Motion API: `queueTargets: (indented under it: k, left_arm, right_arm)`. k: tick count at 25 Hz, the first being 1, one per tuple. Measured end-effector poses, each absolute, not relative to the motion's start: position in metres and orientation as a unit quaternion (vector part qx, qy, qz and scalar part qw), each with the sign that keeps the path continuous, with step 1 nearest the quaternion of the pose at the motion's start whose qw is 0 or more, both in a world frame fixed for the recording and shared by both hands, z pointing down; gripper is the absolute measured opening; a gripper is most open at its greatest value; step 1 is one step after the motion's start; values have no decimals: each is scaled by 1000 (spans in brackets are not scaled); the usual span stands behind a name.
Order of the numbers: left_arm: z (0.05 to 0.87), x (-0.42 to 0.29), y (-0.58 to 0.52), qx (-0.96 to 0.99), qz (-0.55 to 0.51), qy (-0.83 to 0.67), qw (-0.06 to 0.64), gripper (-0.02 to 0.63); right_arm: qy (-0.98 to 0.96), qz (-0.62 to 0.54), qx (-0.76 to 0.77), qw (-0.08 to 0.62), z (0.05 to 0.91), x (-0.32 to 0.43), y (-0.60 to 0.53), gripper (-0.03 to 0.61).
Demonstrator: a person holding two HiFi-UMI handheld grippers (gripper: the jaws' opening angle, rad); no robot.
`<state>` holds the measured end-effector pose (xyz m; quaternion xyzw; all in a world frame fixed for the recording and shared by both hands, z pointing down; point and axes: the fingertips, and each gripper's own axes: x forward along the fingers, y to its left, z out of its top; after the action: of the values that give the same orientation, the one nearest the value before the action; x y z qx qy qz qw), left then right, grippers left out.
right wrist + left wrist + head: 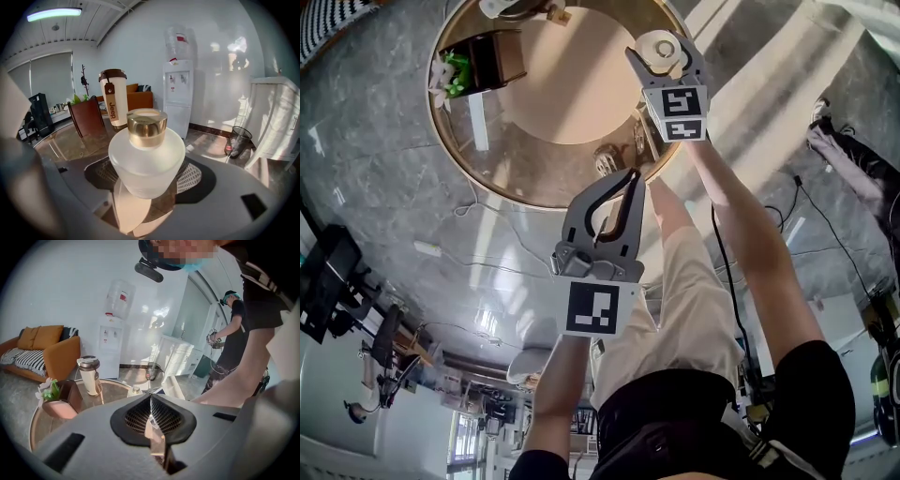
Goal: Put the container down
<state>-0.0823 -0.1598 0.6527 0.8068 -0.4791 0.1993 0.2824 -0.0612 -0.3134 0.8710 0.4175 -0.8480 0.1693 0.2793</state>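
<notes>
The container (146, 159) is a frosted white bottle with a gold cap, and my right gripper (147, 177) is shut on its body. In the head view it (659, 49) hangs in the right gripper (662, 54) over the far right part of the round glass table (572, 94). My left gripper (628, 183) is shut on nothing and hovers at the table's near edge. In the left gripper view its jaws (151, 401) meet in a thin line. A second small capped bottle (607, 159) stands on the table just beyond them.
A tall tumbler (114, 98) and a brown box with a plant (483, 61) stand on the table's far side. Beyond the table are a water dispenser (178, 93), an orange sofa (42, 352), a wire bin (236, 140) and another person (229, 333).
</notes>
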Motion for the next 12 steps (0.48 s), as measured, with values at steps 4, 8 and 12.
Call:
queueTargets:
  k: [4, 8, 12]
  left_arm:
    - [653, -84, -162, 806, 197, -482, 282, 20]
    - [657, -90, -160, 805, 199, -482, 284, 20]
    - [659, -91, -156, 804, 199, -482, 285, 20]
  right_arm:
    - [-844, 167, 421, 286, 874, -59, -315, 333]
    - [-845, 153, 415, 299, 877, -63, -312, 333]
    - [-844, 147, 409, 313, 881, -63, -308, 333]
